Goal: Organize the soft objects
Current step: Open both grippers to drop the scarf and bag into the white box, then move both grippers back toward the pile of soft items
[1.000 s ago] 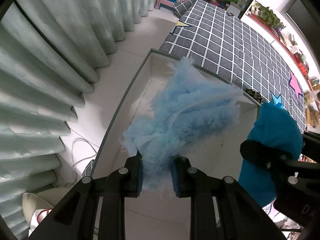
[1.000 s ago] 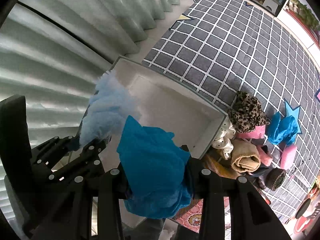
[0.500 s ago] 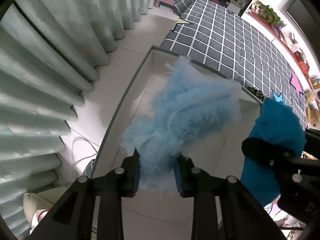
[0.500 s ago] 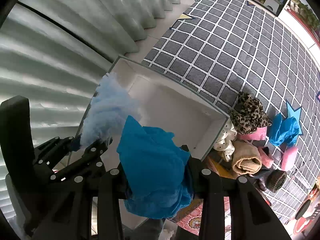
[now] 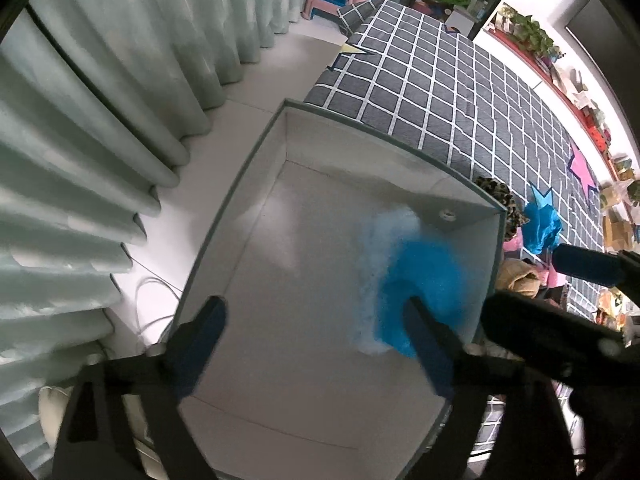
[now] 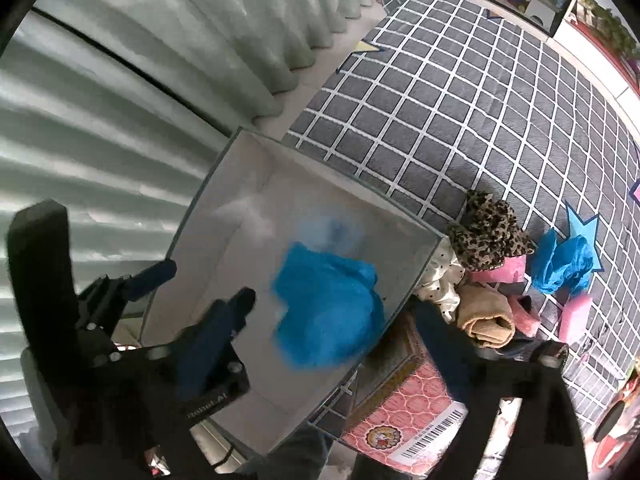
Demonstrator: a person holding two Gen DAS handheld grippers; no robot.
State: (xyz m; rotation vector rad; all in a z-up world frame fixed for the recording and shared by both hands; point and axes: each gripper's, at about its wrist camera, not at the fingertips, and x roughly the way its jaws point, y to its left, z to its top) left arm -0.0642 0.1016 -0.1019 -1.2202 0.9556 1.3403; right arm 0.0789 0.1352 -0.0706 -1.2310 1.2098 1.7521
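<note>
You are working over the white box (image 5: 256, 184), whose floor is lying mostly bare toward the curtain (image 5: 80, 128) side. Its far rim is butting against the checked mat (image 5: 460, 92). Beyond the right wall, a leopard-print cloth (image 6: 486, 236), a tan roll (image 6: 486, 318) and another blue cloth (image 6: 564, 266) are crowding the mat edge. Your left gripper (image 5: 316, 336) is opening, with nothing between its jaws. Your right gripper (image 6: 344, 320) is opening too, and the bright blue cloth (image 6: 328, 308) is showing blurred between its jaws, clear of both pads, inside the box. The pale blue fluffy piece (image 5: 386, 240) is showing motion-blurred just beside it.
</note>
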